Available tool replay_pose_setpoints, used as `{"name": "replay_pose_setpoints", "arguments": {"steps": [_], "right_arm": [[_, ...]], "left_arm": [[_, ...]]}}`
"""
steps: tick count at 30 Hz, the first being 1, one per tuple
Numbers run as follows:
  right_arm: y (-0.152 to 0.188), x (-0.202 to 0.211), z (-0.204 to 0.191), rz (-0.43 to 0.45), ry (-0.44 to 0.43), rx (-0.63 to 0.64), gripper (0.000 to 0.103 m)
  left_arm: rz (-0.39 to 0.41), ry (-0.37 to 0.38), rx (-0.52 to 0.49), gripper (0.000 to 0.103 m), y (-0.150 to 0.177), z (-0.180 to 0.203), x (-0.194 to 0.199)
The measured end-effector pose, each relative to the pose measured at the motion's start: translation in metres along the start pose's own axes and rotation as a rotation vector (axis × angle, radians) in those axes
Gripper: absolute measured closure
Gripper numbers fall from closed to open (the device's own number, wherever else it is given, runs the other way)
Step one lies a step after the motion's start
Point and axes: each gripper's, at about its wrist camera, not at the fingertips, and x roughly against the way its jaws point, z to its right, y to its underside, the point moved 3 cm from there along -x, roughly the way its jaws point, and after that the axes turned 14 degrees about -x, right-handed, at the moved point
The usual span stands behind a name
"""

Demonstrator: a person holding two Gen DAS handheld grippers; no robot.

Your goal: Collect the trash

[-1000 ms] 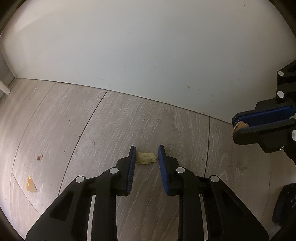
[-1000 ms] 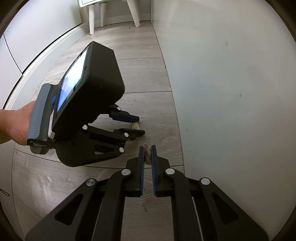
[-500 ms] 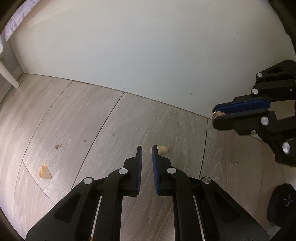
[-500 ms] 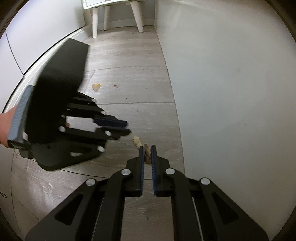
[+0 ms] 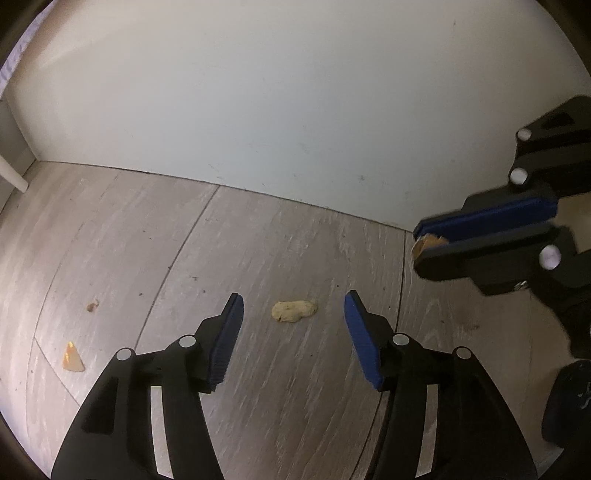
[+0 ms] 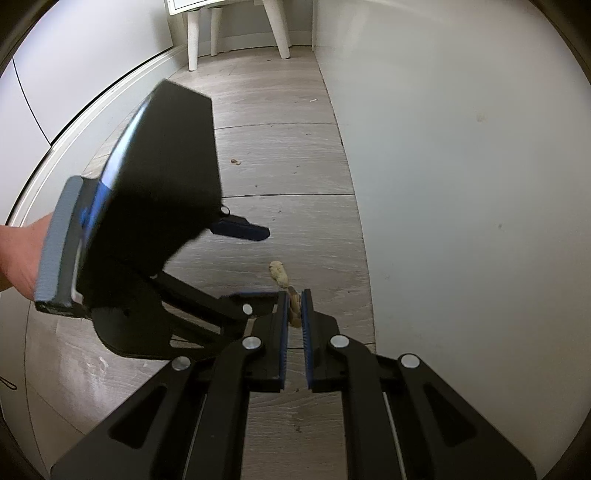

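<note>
Trash in the form of a pale yellow, doughy lump (image 5: 294, 311) is seen lying on the grey wood-plank floor (image 5: 147, 240), at the lower middle of the left wrist view, just short of the white wall (image 5: 277, 92) that fills the upper half. The lump is framed between the blue pads of the left gripper (image 5: 293, 325), without being touched by either pad; the jaws have just been opening and are spread wide, with bare floor on both sides of the lump. In the right wrist view the same lump (image 6: 279, 274) is found at the centre of the frame, just above the tips of the right gripper (image 6: 294, 295).

The right gripper's jaws are pressed nearly together and are pinching a thin tan scrap (image 6: 294, 308), whose edge is shown sticking out past the pad tips. In the left wrist view this scrap (image 5: 428, 244) is seen at the right edge, caught between blue pads.

An orange triangular chip (image 5: 72, 357) lies at the lower left of the left wrist view, well apart from the lump, with a small brown crumb (image 5: 92, 305) above it. White furniture legs (image 6: 236, 33) are visible at the top of the right wrist view. A hand (image 6: 18, 258) is seen at the left edge, behind the left gripper's body.
</note>
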Motion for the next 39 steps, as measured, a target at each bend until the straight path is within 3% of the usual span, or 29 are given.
{"name": "replay_pose_setpoints", "arguments": {"steps": [5, 10, 17, 32, 35, 39], "right_arm": [[0.002, 0.001, 0.0, 0.002, 0.002, -0.008, 0.094], [0.003, 0.003, -0.001, 0.005, 0.003, -0.014, 0.094], [0.004, 0.005, -0.002, 0.005, 0.005, -0.015, 0.094], [0.003, 0.003, -0.003, 0.004, 0.009, -0.008, 0.094], [0.003, 0.003, -0.003, 0.005, 0.009, -0.008, 0.094], [0.004, 0.002, -0.004, 0.006, 0.011, -0.009, 0.094]], "left_arm": [[0.001, 0.011, 0.028, 0.05, 0.001, 0.0, -0.005], [-0.004, 0.031, 0.024, 0.069, 0.004, 0.003, -0.008], [0.006, 0.018, 0.026, 0.079, 0.007, 0.004, -0.007], [0.014, 0.014, 0.022, 0.082, 0.003, 0.003, -0.012], [0.022, 0.009, 0.019, 0.101, 0.001, 0.002, -0.01], [0.026, 0.007, 0.022, 0.101, -0.001, -0.002, -0.008]]}}
